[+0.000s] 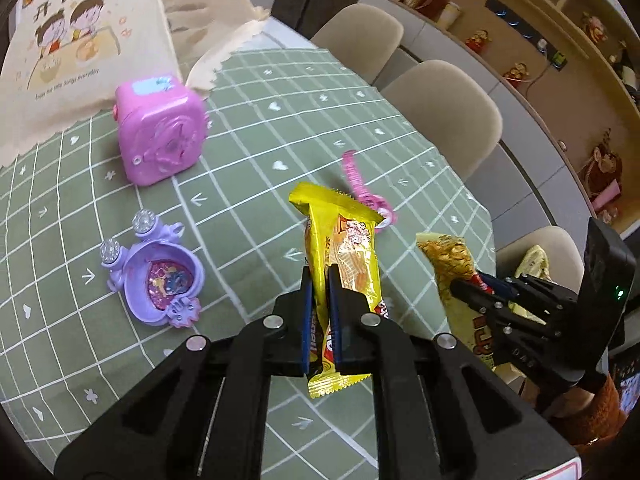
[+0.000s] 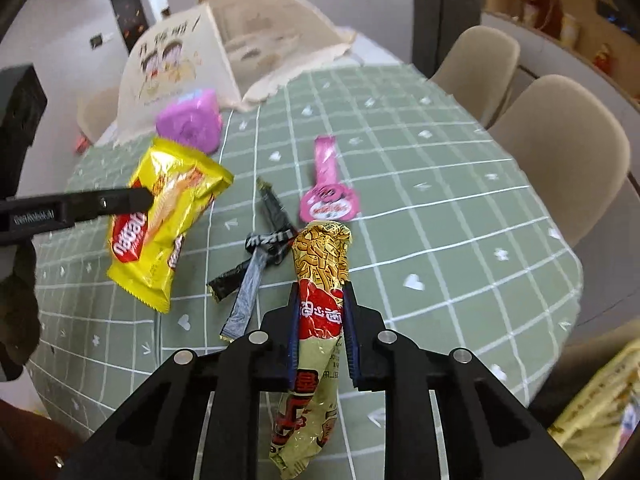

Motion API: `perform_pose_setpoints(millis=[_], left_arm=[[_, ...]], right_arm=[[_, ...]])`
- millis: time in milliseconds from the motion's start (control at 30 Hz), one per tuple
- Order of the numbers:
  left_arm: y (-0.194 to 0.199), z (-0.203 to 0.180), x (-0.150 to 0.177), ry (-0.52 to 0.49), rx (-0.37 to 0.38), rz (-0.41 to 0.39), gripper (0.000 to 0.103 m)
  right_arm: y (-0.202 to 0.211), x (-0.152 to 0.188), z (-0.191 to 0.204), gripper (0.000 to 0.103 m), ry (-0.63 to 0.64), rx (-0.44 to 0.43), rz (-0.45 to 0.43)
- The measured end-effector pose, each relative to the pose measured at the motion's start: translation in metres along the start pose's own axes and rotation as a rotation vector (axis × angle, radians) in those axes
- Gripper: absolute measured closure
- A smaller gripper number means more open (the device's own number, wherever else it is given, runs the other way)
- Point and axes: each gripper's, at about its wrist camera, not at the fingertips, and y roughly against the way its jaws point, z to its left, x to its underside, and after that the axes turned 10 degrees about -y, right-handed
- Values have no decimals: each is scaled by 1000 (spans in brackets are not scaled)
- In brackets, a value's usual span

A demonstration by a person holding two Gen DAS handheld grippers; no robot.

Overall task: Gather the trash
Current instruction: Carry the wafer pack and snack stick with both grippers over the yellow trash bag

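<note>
A yellow wafer wrapper hangs above the green checked tablecloth, and my left gripper is shut on its lower half. From the right wrist view the same wrapper is pinched by the left gripper at the left. My right gripper is shut on a long noodle snack packet, gold on top and red and cream below; its tail droops under the jaws. This packet and the right gripper show at the left wrist view's right edge.
On the cloth lie a pink wrapper and crossed black wrappers. A pink toy box and a purple toy sit to the left. A printed paper bag stands at the far end. Beige chairs line the right side.
</note>
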Motion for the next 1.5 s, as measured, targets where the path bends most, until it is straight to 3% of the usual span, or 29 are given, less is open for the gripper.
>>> perform_pose_setpoints(millis=[200, 433, 633, 900, 1133, 1333, 1500], left_arm=[[13, -32, -4, -52, 23, -34, 96], [10, -95, -23, -138, 84, -62, 96], [3, -184, -47, -251, 182, -106, 96], [-26, -318, -64, -415, 330, -111, 96], [-61, -396, -57, -509, 398, -54, 96], [-85, -425, -45, -544, 402, -14, 96], [-100, -437, -35, -555, 363, 0, 96]], right_arm=[[45, 10, -16, 84, -36, 29, -78], [110, 23, -64, 84, -103, 94, -187], [185, 38, -132, 84, -172, 215, -313], [258, 80, -223, 84, -305, 359, -414], [280, 114, -278, 84, -424, 406, -445], [279, 132, -303, 84, -473, 416, -441], [276, 137, -312, 84, -478, 411, -437]])
